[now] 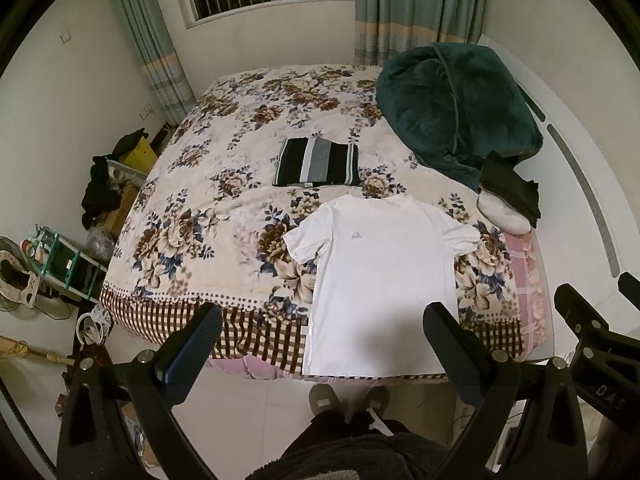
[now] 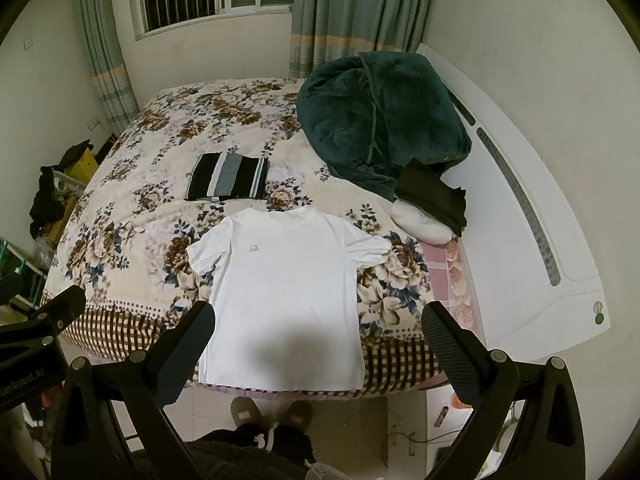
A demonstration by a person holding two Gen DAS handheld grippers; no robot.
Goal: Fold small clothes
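A bedroom is seen from two cameras held above the near edge of a bed (image 1: 168,280) covered by a floral quilt. A white T-shirt (image 1: 380,280) is laid flat, neck toward the far edge, with its hem hanging slightly over the near edge, toward the bed's near right corner. Both short sleeves are spread outward. A small grey logo is visible on the chest.

Beyond the shirt, near the middle of the bed, a striped black, grey and white garment (image 1: 318,162) lies already folded into a rectangle. Toward the far right corner a bulky dark green blanket (image 1: 456,108) is heaped, with a dark garment (image 1: 510,190) draped over a pale pillow (image 1: 502,212) just beside it.

The left gripper (image 1: 324,336) is held above the near edge with its jaws spread wide and nothing between them. The right gripper (image 2: 318,330) is likewise wide open and empty, above the shirt's hem. Neither touches the cloth.

The step in hand appears to be the start of folding the white T-shirt, which is spread but not yet folded. The next move is judged to call for each gripper to be lowered to one side of the shirt, a sleeve or side edge pinched, and that edge carried inward toward the middle without the thin fabric being dragged off the near edge.
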